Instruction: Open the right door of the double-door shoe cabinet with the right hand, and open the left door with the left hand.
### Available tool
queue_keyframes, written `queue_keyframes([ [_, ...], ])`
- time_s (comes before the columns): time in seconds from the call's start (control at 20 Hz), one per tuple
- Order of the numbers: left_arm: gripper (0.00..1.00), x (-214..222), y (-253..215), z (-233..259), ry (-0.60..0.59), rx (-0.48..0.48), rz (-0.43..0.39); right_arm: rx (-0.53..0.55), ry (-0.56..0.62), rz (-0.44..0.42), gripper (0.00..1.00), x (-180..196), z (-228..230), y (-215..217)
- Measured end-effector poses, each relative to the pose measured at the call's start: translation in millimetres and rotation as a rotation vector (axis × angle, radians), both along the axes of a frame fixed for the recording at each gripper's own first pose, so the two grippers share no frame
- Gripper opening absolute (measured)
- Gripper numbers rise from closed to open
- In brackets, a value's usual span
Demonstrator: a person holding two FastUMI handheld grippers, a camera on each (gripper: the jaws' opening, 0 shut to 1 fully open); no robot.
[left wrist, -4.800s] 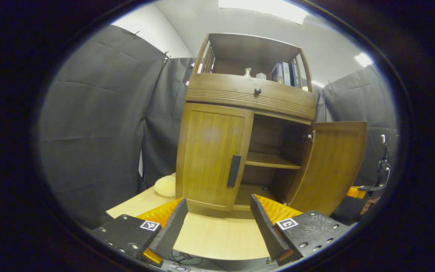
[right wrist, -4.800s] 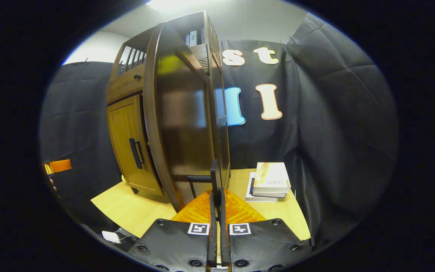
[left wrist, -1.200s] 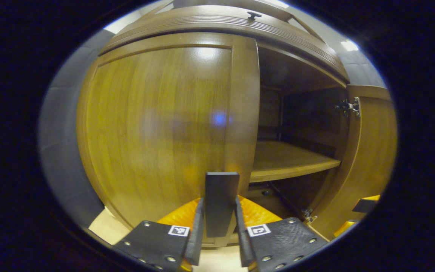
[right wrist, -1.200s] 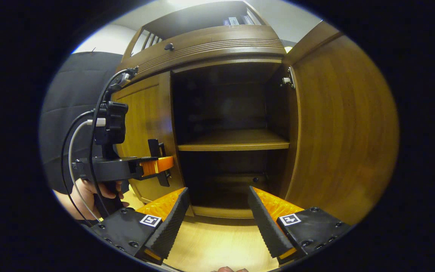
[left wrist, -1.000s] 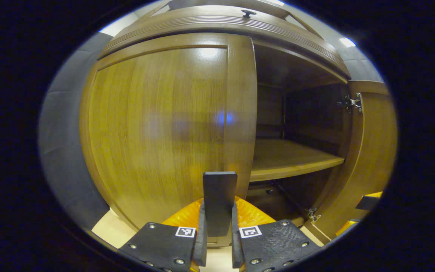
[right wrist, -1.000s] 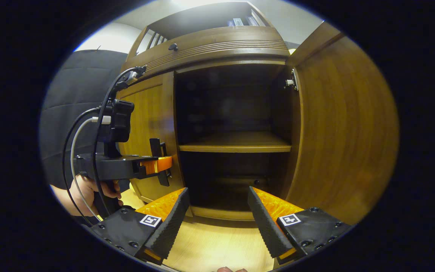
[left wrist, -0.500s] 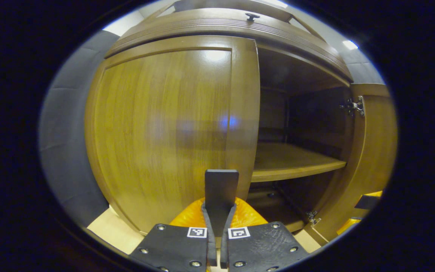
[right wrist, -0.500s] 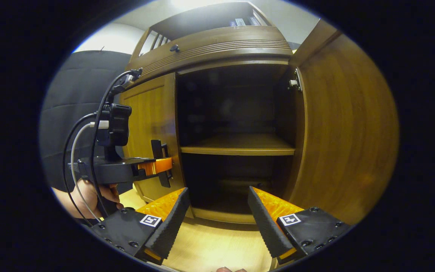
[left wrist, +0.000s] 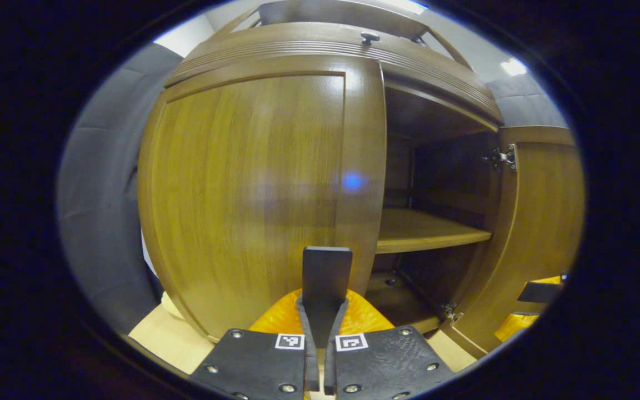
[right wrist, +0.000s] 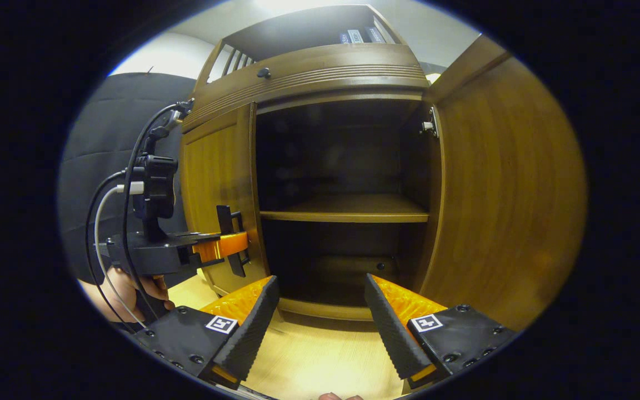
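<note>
Your left gripper [left wrist: 320, 311] is clamped on the dark bar handle [left wrist: 326, 278] of the left door [left wrist: 253, 183]; in the left gripper view both fingers press its sides low down, and the handle rises straight up between them. The left door looks shut or barely cracked, its free edge lying along the cabinet's dark opening. To the right of it the shelf [left wrist: 425, 230] and the hinge [left wrist: 500, 158] of the right door [left wrist: 542, 222] are bare to view, that door swung wide. At the far right edge a bit of your other gripper [left wrist: 536, 294] peeks in.

In the right gripper view, your right gripper [right wrist: 320, 316] stands spread and holds nothing, hanging in front of the open compartment above the pale tabletop [right wrist: 320, 361]. The right door [right wrist: 509, 189] stands wide open at the right. At the left you can see your left gripper [right wrist: 230, 244] on the left door's handle [right wrist: 225, 222], with your hand [right wrist: 131, 289] on its grip.

So the right half of the job looks done. What remains, I judge, is to pull the left door [right wrist: 217, 194] out on its hinges and let go.
</note>
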State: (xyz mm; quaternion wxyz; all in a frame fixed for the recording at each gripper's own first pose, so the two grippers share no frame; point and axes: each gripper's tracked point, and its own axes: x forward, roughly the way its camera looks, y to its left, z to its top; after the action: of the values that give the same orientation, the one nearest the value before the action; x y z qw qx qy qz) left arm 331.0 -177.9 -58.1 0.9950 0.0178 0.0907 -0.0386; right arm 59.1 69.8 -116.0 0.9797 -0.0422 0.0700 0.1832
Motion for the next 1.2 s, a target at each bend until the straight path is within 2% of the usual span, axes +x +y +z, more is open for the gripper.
queue_keyframes([
  [0.2,0.06,-6,7,14,-0.005,0.002,-0.021,-0.012,0.001,-0.008,0.95,-22,-3,9],
  [0.25,0.06,-7,9,19,-0.005,0.001,-0.025,-0.013,0.000,-0.012,0.97,-26,-2,11],
  [0.55,0.06,-5,24,48,-0.009,0.000,-0.034,-0.014,-0.004,-0.037,0.97,-60,-3,20],
  [1.15,0.05,-17,28,58,-0.027,-0.011,-0.021,-0.044,-0.024,-0.098,0.98,-117,-15,26],
  [1.2,0.05,-18,29,61,-0.029,-0.002,-0.025,-0.041,-0.028,-0.105,0.92,-119,-13,26],
])
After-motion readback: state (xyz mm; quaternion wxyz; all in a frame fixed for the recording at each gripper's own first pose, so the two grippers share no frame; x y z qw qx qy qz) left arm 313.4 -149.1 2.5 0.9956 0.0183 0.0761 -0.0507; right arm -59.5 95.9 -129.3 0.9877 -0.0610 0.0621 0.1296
